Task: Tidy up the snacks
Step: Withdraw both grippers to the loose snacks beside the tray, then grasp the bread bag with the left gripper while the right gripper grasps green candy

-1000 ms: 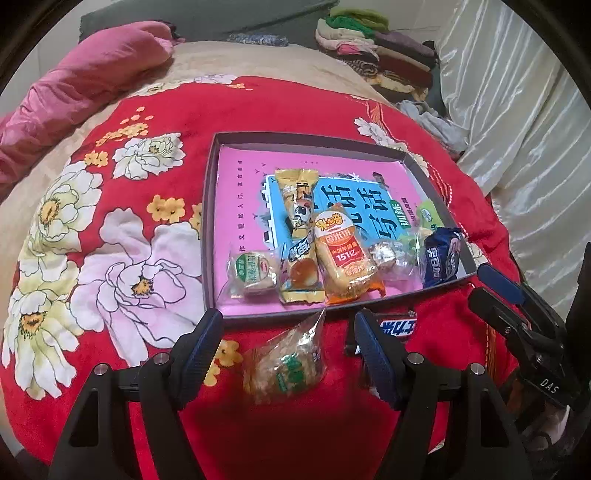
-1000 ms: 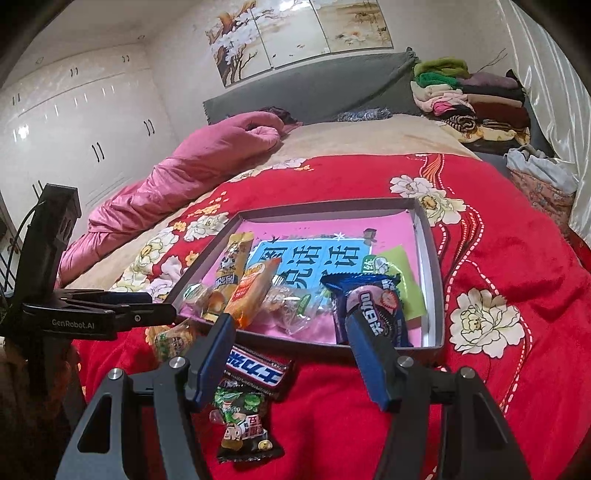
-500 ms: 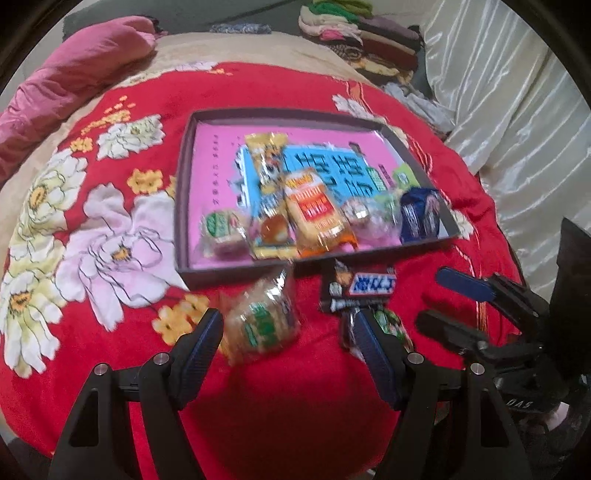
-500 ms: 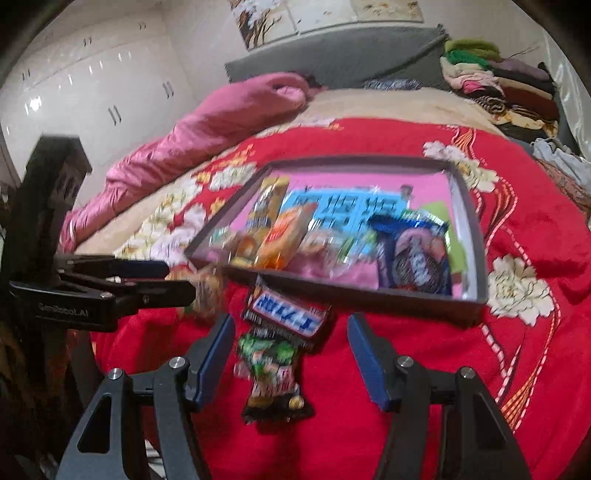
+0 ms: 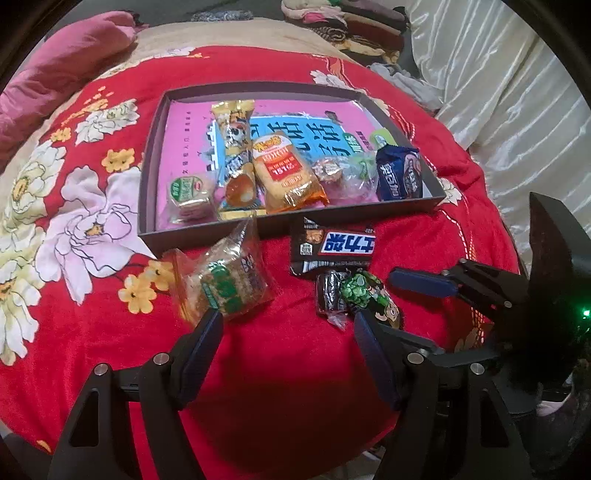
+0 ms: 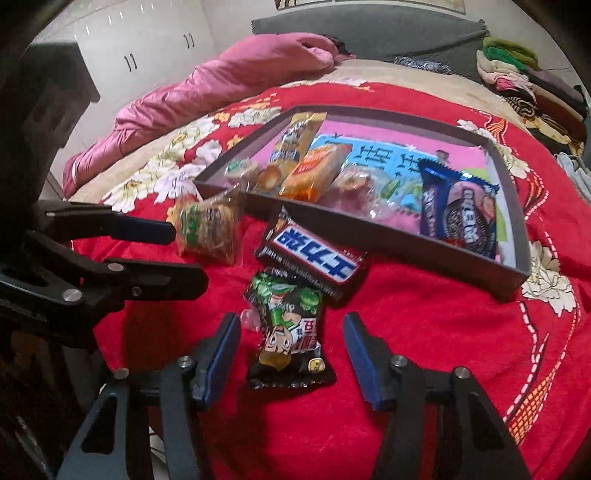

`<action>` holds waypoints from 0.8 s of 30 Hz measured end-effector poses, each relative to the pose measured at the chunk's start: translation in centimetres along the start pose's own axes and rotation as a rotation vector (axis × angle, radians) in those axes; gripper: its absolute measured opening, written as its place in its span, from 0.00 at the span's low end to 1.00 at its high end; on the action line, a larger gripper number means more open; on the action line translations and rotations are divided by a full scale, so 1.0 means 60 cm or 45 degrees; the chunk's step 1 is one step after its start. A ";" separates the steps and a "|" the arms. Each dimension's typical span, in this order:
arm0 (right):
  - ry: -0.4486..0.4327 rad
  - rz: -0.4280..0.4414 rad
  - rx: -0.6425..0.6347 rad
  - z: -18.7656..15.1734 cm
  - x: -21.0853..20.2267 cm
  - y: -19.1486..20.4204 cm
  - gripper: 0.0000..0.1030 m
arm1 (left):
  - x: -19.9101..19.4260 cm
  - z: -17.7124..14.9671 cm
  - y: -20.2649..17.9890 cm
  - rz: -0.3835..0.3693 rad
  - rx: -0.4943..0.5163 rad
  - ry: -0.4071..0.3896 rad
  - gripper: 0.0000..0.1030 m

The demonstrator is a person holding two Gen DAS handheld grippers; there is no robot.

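Note:
A dark tray (image 5: 258, 86) on the red flowered blanket holds several wrapped snacks. Three snacks lie in front of it: a clear-wrapped cake with a green label (image 5: 229, 284), a Snickers bar (image 5: 332, 247) and a dark packet with a green cartoon (image 5: 354, 295). My left gripper (image 5: 286, 332) is open and empty, with its left tip just short of the cake. My right gripper (image 6: 291, 321) straddles the cartoon packet (image 6: 291, 332). Its jaws are closing, and the pads (image 6: 221, 347) stand clear of the wrapper. The Snickers bar (image 6: 314, 254) lies just beyond, against the tray's near wall (image 6: 388, 243).
A pink quilt (image 6: 221, 85) is bunched at the far left of the bed. Folded clothes (image 6: 517, 77) are stacked at the far right, with a pale curtain (image 5: 498, 92) beside them. White wardrobe doors (image 6: 147, 44) and a grey headboard (image 6: 369, 29) stand behind. The left gripper (image 6: 186, 255) reaches in from the left.
Both grippers came down and closer to the loose snacks. The right gripper's fingers narrowed around the cartoon packet. The left gripper's opening stayed the same.

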State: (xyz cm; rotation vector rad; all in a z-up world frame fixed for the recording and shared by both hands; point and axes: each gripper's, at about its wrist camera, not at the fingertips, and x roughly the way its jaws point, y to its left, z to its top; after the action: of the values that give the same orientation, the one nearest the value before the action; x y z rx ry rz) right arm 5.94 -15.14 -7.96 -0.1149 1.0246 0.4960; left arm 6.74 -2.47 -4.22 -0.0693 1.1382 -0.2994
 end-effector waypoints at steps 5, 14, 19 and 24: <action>0.038 0.006 -0.022 -0.004 0.015 0.005 0.43 | 0.005 0.001 0.006 0.043 -0.005 -0.003 0.73; 0.054 0.006 -0.021 -0.005 0.025 0.003 0.41 | 0.025 0.005 0.030 0.126 -0.009 0.002 0.73; 0.057 -0.007 -0.026 -0.003 0.030 0.004 0.38 | 0.040 0.010 0.041 0.154 -0.026 0.002 0.73; 0.059 -0.012 -0.040 0.000 0.029 0.008 0.35 | 0.052 0.019 0.060 0.150 -0.087 -0.002 0.73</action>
State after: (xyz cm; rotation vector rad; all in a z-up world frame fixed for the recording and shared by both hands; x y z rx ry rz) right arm 6.44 -14.13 -9.38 -0.1599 1.0613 0.5032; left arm 9.67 0.05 -7.22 -0.0624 1.1464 -0.1554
